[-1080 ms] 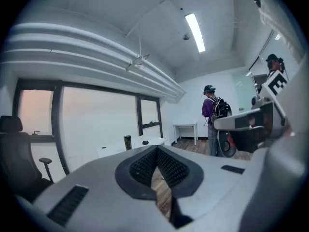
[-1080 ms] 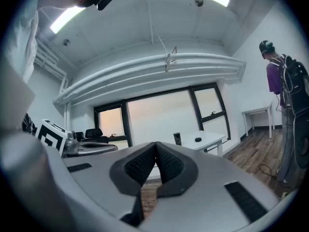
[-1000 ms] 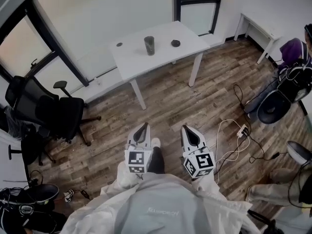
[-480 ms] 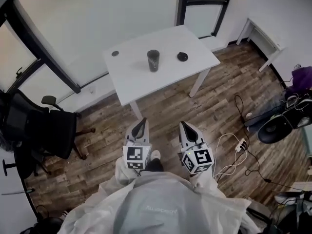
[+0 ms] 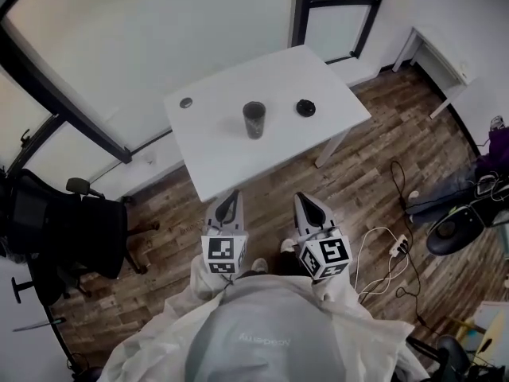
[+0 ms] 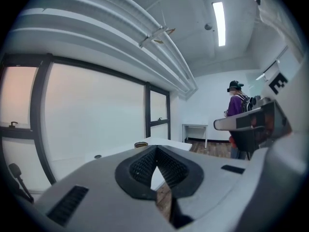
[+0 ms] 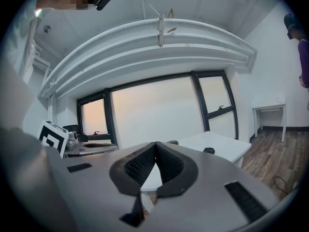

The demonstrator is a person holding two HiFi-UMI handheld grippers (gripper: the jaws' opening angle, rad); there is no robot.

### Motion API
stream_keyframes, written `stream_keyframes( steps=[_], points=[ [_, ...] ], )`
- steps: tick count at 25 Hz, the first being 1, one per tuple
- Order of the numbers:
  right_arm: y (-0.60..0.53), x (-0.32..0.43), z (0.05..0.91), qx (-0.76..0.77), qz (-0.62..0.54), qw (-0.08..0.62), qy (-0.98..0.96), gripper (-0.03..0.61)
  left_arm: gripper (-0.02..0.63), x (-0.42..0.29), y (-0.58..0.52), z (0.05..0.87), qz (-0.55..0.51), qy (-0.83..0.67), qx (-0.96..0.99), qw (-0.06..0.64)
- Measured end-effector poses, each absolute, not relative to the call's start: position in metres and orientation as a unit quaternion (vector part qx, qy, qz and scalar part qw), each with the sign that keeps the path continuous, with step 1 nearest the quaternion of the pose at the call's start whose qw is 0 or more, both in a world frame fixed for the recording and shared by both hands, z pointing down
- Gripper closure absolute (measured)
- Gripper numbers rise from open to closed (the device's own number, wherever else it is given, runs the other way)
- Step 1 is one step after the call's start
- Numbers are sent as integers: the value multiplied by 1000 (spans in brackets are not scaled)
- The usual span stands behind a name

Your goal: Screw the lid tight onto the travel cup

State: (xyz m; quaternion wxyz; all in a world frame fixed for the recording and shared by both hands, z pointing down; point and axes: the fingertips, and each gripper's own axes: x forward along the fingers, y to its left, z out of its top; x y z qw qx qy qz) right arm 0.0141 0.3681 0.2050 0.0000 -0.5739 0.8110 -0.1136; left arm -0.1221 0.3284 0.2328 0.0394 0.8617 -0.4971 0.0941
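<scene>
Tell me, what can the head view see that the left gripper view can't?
Only the head view shows the black lid lying on the white table, and the power strip with its cables on the floor. Only the left gripper view shows the ceiling light. Both show the table, the cup and the shut left gripper.

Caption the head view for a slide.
Left gripper and right gripper, both shut, short of the white table bearing travel cup and lid.

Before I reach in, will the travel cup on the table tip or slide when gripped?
The travel cup stands upright, taller than wide, so a high push could tip it. The smooth white table probably lets it slide.
</scene>
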Motion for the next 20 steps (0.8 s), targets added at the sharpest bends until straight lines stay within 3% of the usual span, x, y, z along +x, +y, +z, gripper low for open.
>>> stream_keyframes(
  steps=[20],
  points=[
    [37,91,240,-442,-152,-17,884,557,606,-81,80,277,116,-630,763,85]
  ],
)
